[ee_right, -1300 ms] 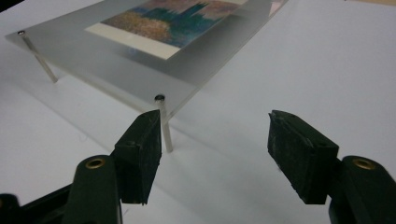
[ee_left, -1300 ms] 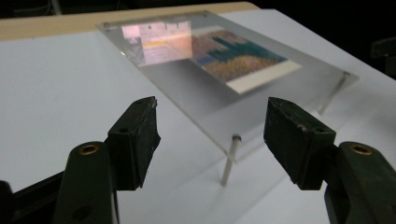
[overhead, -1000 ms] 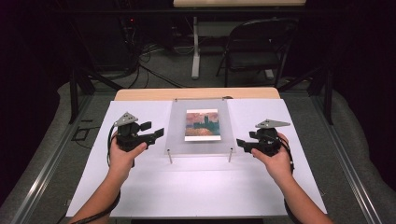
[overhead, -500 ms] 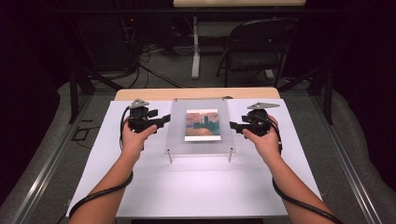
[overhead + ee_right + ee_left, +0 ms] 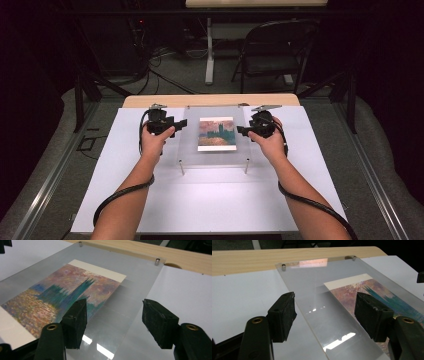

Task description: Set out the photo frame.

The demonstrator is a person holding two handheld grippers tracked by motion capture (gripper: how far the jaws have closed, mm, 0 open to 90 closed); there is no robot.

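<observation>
Both grippers at the clear panel's side edges, nothing clamped.

White table sheet (image 5: 150, 200) carried clear acrylic panel (image 5: 190, 145) on short metal standoffs, painting print (image 5: 217, 134) under its centre. Left gripper (image 5: 176, 125) straddled panel's left edge, right gripper (image 5: 243, 131) its right edge; both sets of jaws stood wide apart, pads off the acrylic.

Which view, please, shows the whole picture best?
The high view: the picture lies whole there under the clear pane. The right gripper view crops one corner; the left gripper view catches its edge behind a jaw.
</observation>
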